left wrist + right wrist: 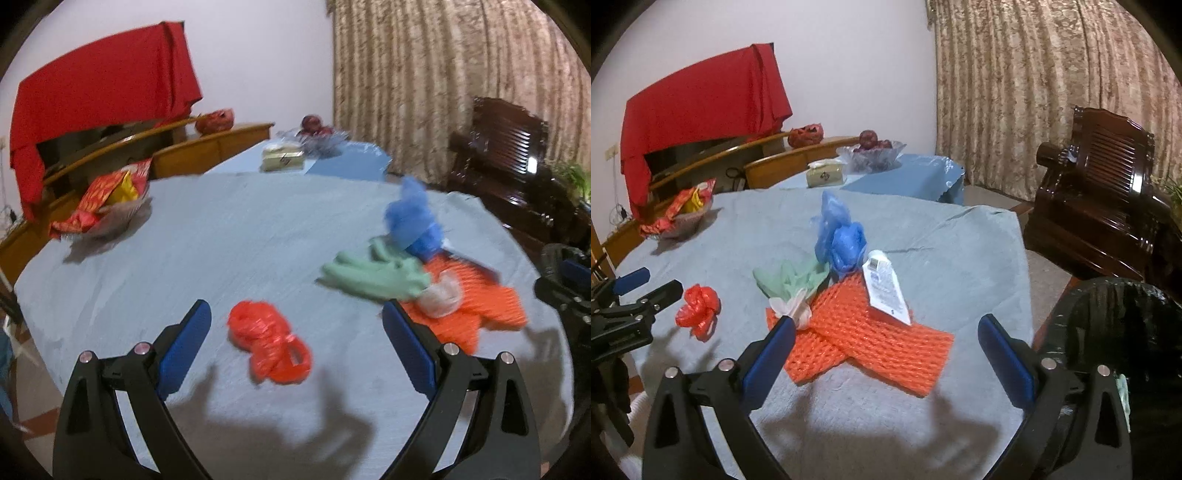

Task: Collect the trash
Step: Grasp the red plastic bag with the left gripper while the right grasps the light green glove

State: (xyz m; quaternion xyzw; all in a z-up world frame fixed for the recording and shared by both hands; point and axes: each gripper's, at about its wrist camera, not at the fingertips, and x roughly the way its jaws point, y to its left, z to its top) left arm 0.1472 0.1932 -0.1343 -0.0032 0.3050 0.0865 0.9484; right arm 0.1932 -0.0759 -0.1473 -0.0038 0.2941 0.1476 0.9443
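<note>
A crumpled red plastic bag (269, 345) lies on the blue-grey tablecloth between the fingers of my open, empty left gripper (295, 314); it also shows in the right wrist view (698, 310). Right of it lie orange foam netting (864, 336), a green bag (790, 278), a blue bag (838, 236), a white squeezed tube (886, 288) and a clear wrapper (792, 310). My right gripper (886, 328) is open and empty, above the netting. The left gripper shows at the left of the right wrist view (646, 284).
A bin with a black liner (1123, 332) stands at the table's right edge. A bowl of red and yellow packets (683, 214) sits at the far left. A tissue box (827, 173) and a fruit bowl (871, 151) are behind. A dark wooden chair (1100, 199) stands right.
</note>
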